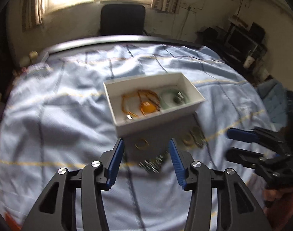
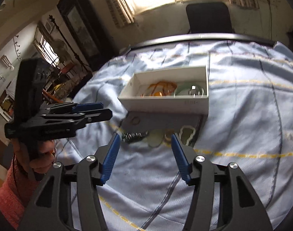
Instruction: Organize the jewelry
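My left gripper hangs over the pale blue checked cloth, fingers spread wide with nothing between them. In my right camera the same tool shows at nine o'clock, held by my hand in a pink sleeve.

At twelve o'clock from the left fingertips sits the white box. Inside it, an orange beaded necklace with an amber pendant fills the left part, and a pale green bangle lies in the right part, with something small and shiny on it that is too blurred to name.

Just in front of the box lies a grey mat with loose pieces on it: a thin gold ring toward eleven o'clock from centre, a dark sparkling bracelet at six o'clock at its near edge, and round pale pieces toward three o'clock. All are smeared by motion blur.

My right gripper is also wide open and empty, its fingertips above the mat's near edge; the sparkling bracelet lies just beyond the left fingertip, the pale pieces beside the right one.
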